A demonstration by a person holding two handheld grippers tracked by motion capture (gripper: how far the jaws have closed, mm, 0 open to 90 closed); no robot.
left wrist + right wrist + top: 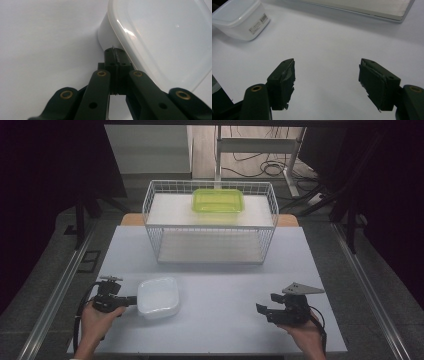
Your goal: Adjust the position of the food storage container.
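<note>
A white lidded plastic container (158, 297) sits on the white table at the front left; it also shows in the left gripper view (162, 37) and far off in the right gripper view (239, 17). My left gripper (133, 300) lies level at the container's left edge. Its jaws are pressed together (115, 51) at the rim of the lid, with a thin sliver of that rim pinched between the tips. My right gripper (263, 311) rests at the front right, jaws wide apart (327, 82) over bare table, holding nothing.
A white wire basket (210, 222) stands at the back middle of the table, its base edge seen in the right gripper view (362, 7). A lime-green lidded container (218, 200) lies on the basket's top shelf. Bare tabletop (225, 285) separates the two grippers.
</note>
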